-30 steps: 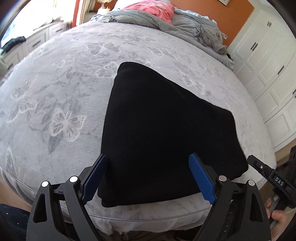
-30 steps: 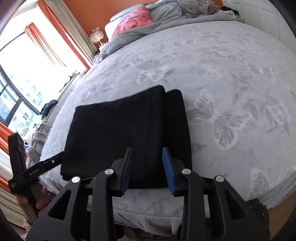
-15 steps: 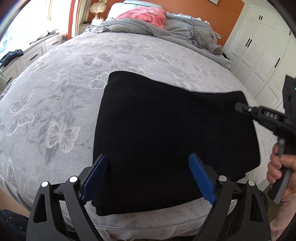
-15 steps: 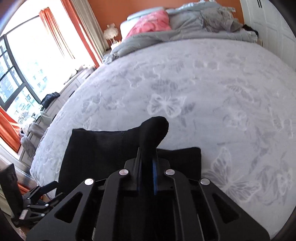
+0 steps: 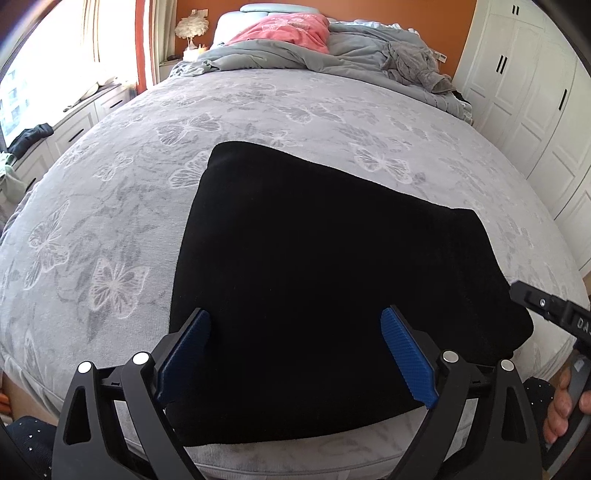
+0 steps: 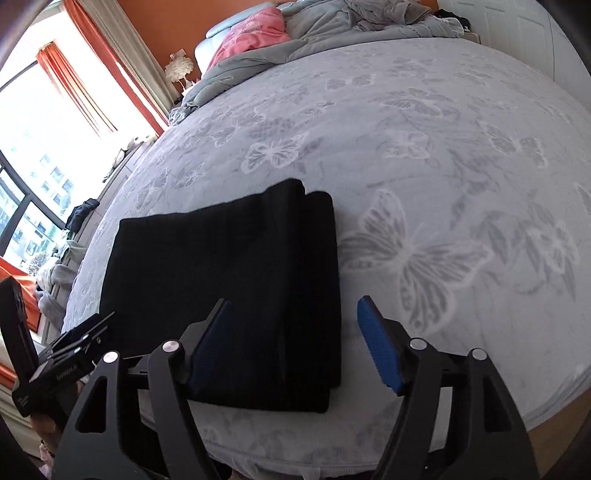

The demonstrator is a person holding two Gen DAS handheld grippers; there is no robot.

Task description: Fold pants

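The black pants (image 5: 314, 258) lie folded into a flat rectangle near the front edge of the grey butterfly-print bed (image 5: 110, 206). My left gripper (image 5: 295, 321) hovers open over their near edge, blue pads wide apart and nothing pinched. In the right wrist view the pants (image 6: 221, 266) show a stacked fold along their right side. My right gripper (image 6: 294, 306) hangs above that right side with its jaws opening; the cloth lies below them, not pressed. Each gripper shows at the edge of the other's view: the right gripper (image 5: 554, 310) and the left gripper (image 6: 70, 354).
A rumpled grey duvet (image 5: 369, 48) and a pink pillow (image 5: 291, 29) lie at the head of the bed. White wardrobes (image 5: 535, 92) stand on the right. White drawers (image 5: 74, 125) and a window with orange curtains (image 6: 92, 85) run along the left.
Half a second ago my right gripper was shut on a lifted fold of the pants; it has let go and spread, and the cloth lies flat. The left gripper shifted slightly and stayed open.
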